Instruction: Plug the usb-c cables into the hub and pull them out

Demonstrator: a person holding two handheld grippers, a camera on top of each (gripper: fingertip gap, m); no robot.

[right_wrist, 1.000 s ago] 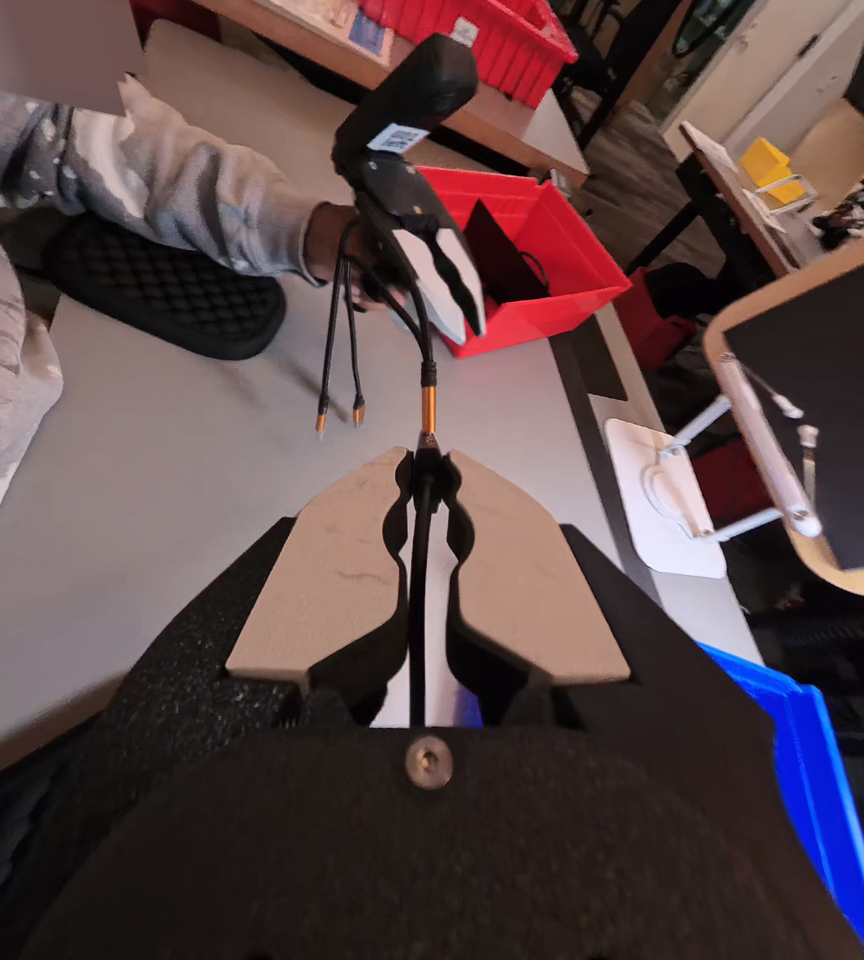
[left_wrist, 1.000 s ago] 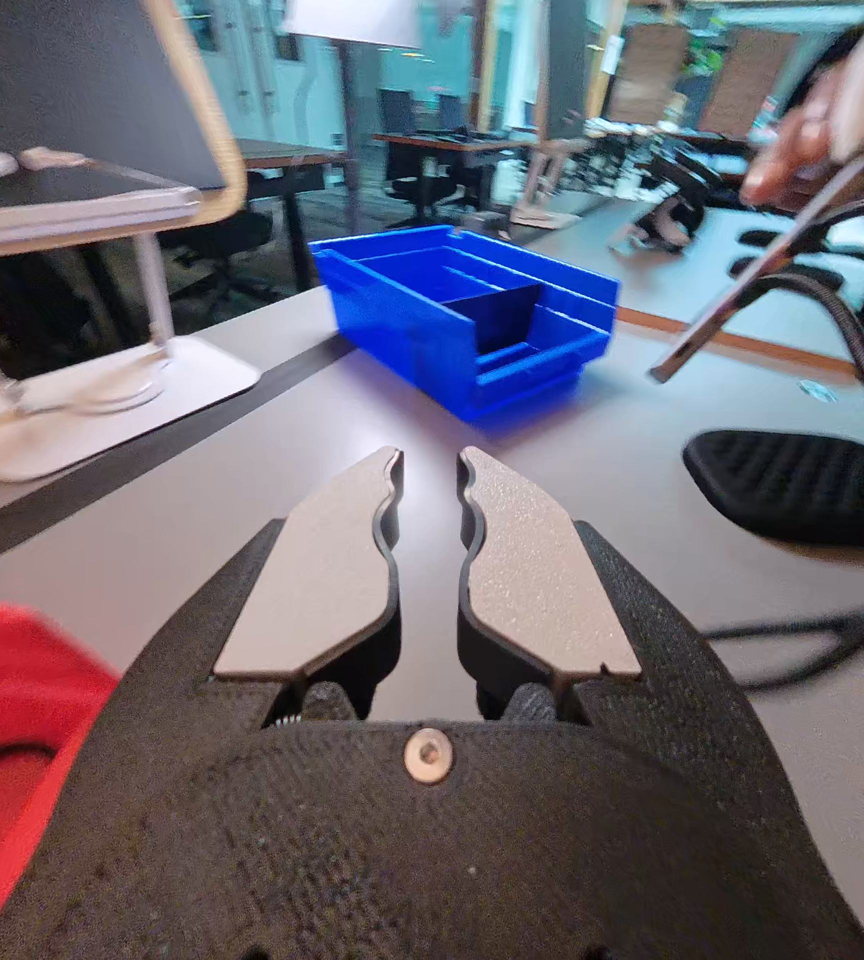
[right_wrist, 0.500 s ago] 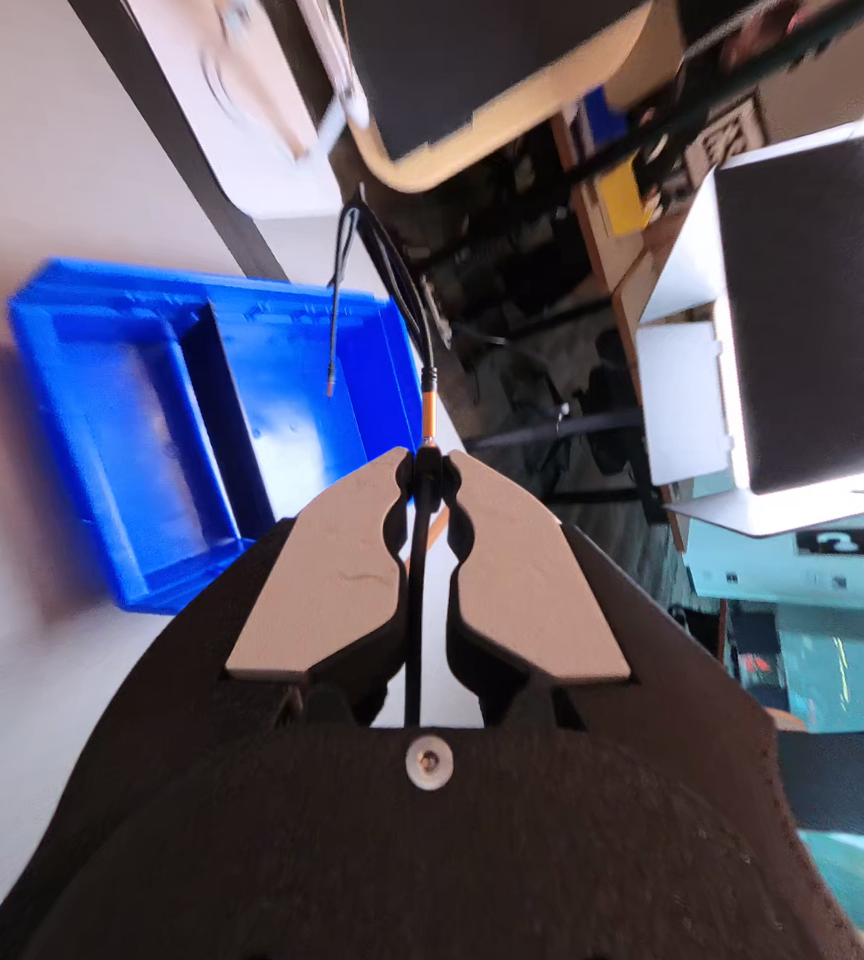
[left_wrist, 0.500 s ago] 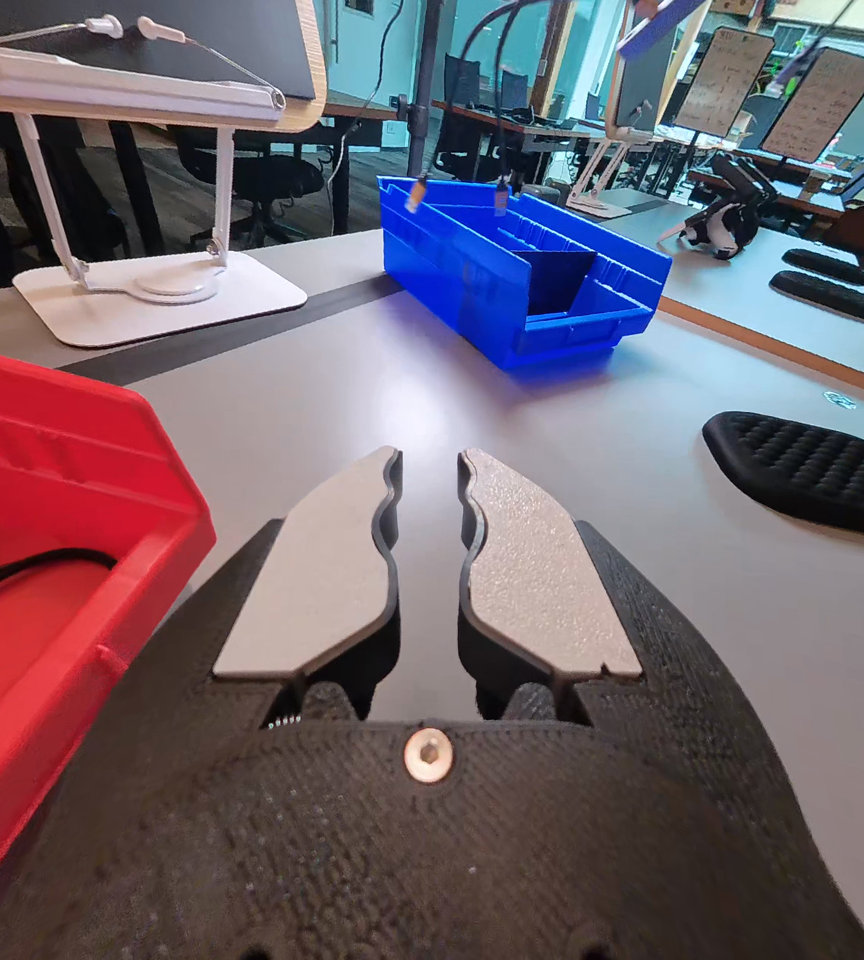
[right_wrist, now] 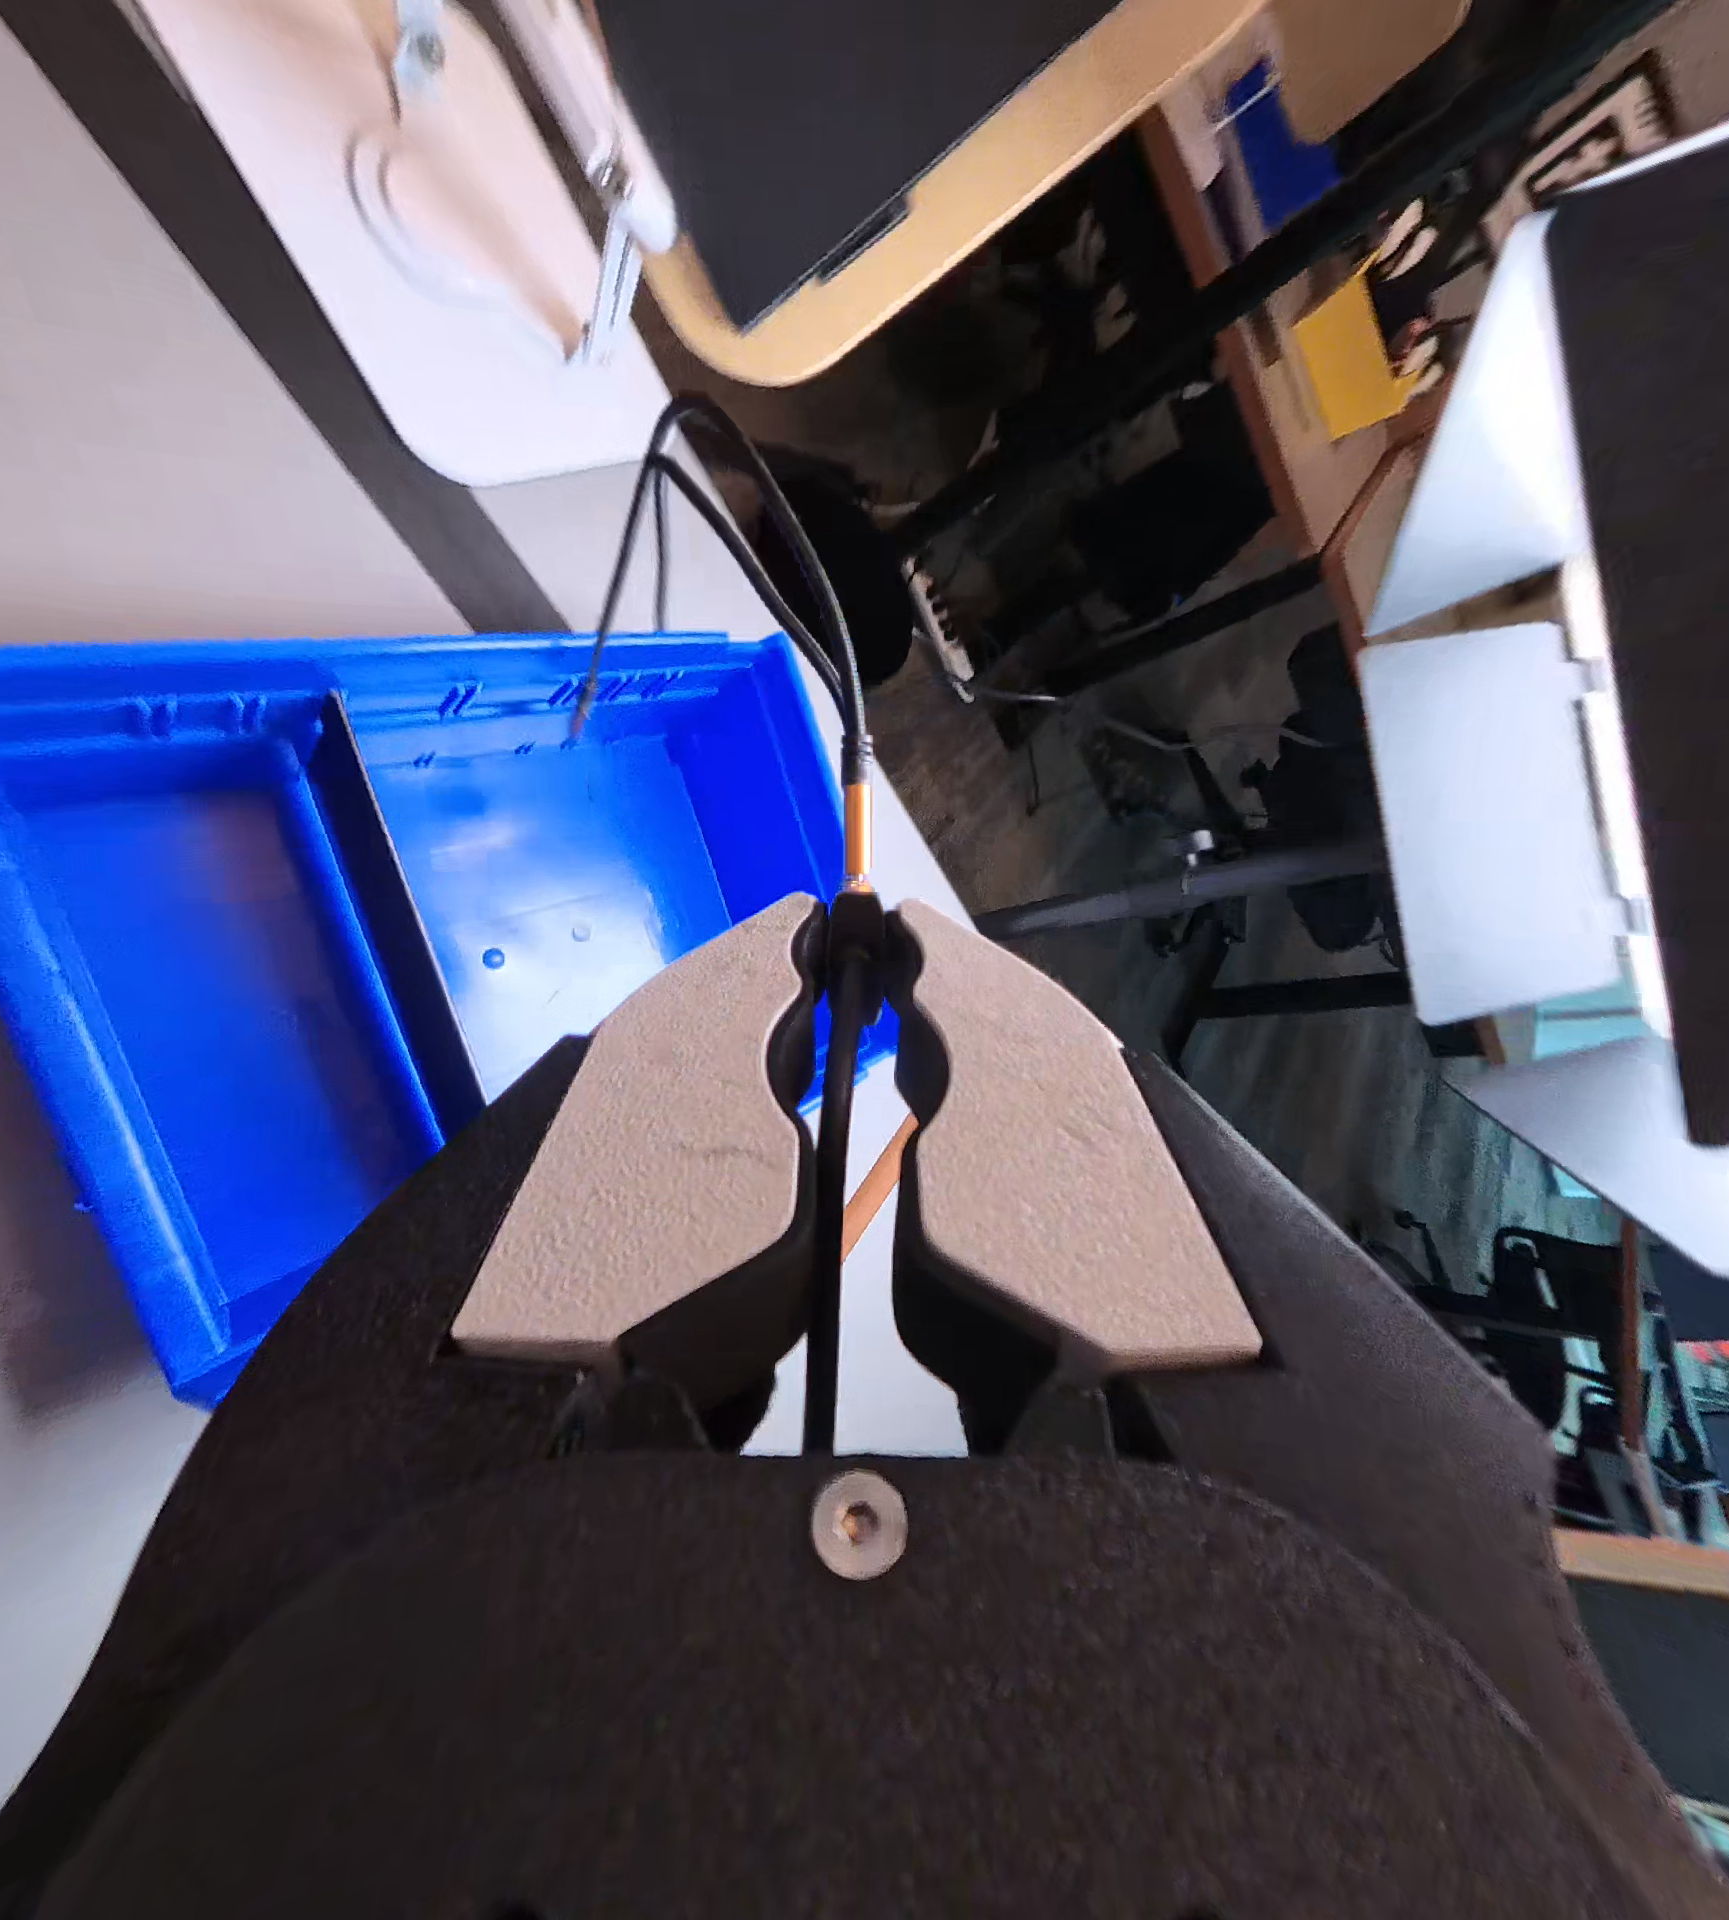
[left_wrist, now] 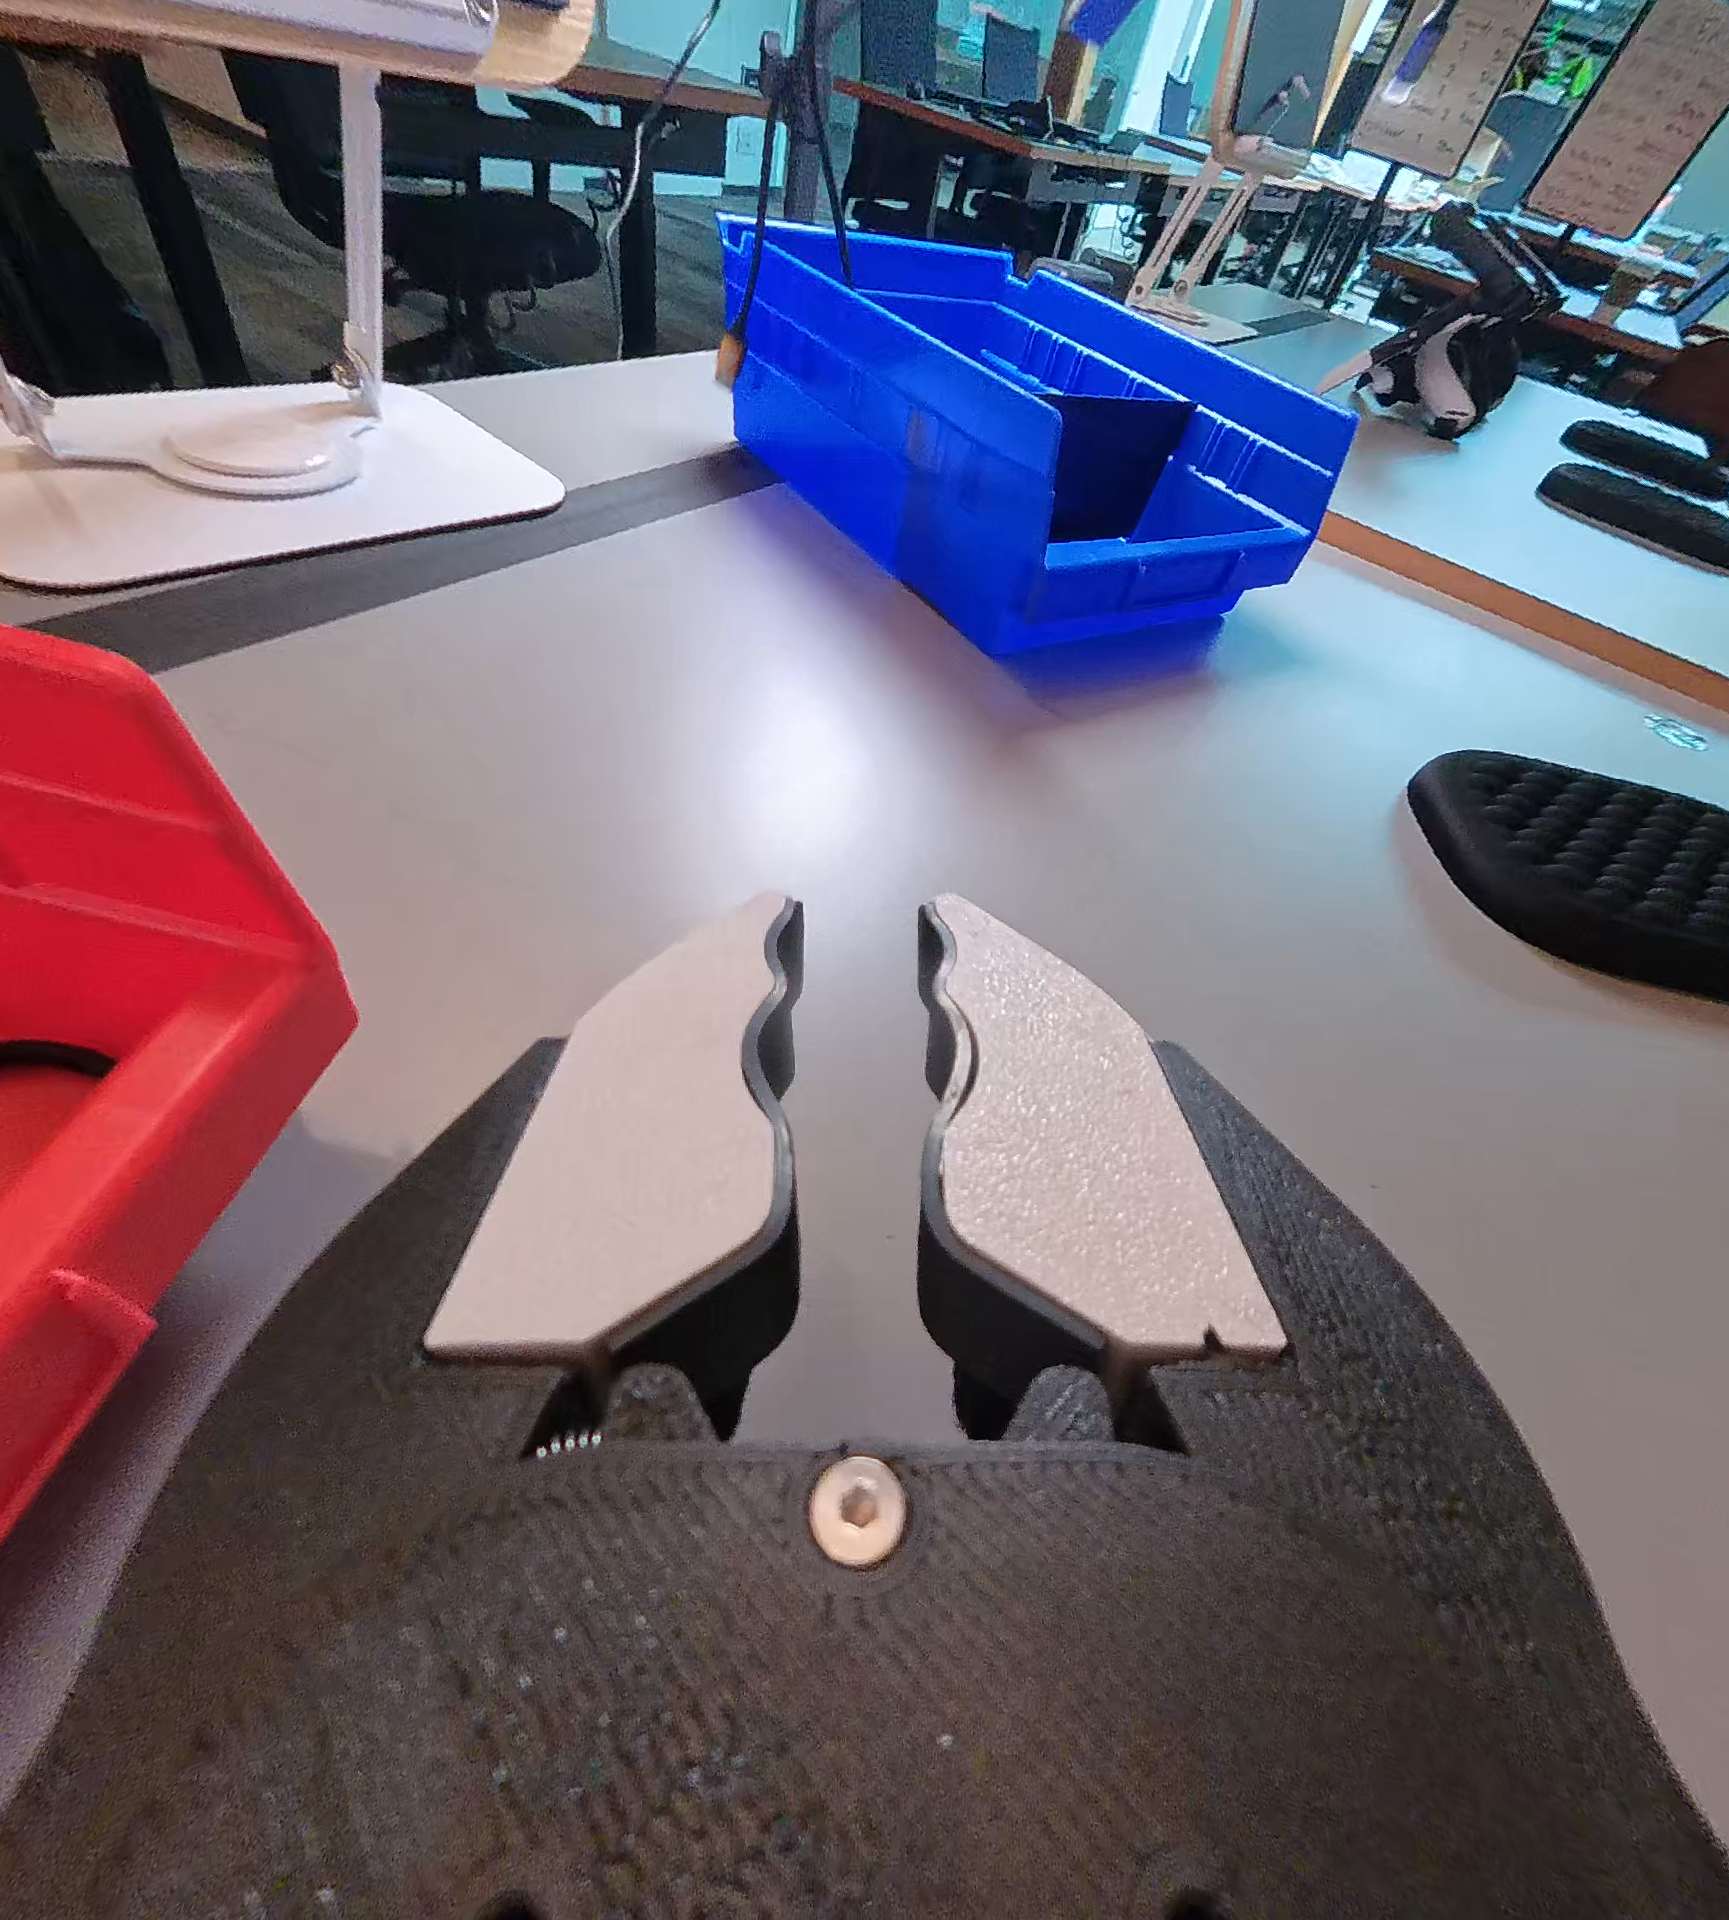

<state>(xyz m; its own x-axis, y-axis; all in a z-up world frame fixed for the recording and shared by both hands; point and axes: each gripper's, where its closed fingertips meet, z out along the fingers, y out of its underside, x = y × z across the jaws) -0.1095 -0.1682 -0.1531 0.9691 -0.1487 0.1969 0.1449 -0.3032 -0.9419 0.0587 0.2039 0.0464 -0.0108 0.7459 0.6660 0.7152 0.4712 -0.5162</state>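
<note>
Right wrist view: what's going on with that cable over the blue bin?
The right gripper is shut on a black multi-head cable, holding it above the blue bin. The cable's branch ends dangle over the bin's far compartment; whether they touch it is unclear. The left gripper is open and empty, low over the grey table beside the red bin. No hub is visible.

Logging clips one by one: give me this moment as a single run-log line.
right gripper: shut on cable, above blue bin | left gripper: open, empty, over table | red bin: beside left gripper
</note>
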